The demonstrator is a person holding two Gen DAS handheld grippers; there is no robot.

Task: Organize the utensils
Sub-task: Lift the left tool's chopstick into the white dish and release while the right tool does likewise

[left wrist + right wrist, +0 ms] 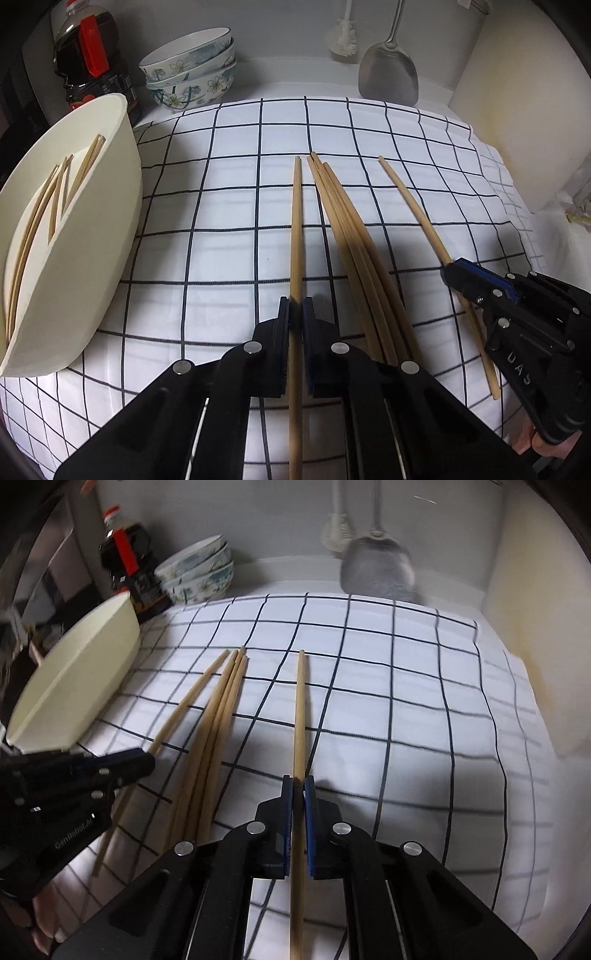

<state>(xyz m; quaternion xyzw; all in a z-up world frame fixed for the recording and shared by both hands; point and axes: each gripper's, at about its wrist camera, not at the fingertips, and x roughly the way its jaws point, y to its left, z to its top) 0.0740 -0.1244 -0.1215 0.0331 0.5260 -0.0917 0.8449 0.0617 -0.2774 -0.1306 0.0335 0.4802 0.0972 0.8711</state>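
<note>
Wooden chopsticks lie on a white checked cloth (229,221). My left gripper (296,306) is shut on one chopstick (296,229) that points away along its fingers. My right gripper (298,784) is shut on another chopstick (301,709); in the left wrist view it (452,269) holds that chopstick (413,206) at the right. A bundle of three chopsticks (343,221) lies between them, also in the right wrist view (218,716). A cream bin (92,229) at the left holds several chopsticks (55,199).
Stacked floral bowls (192,70) and a dark sauce bottle (88,62) stand at the back left. A metal spatula (389,70) and a white brush (343,37) hang on the back wall. A white wall panel (517,110) stands at the right.
</note>
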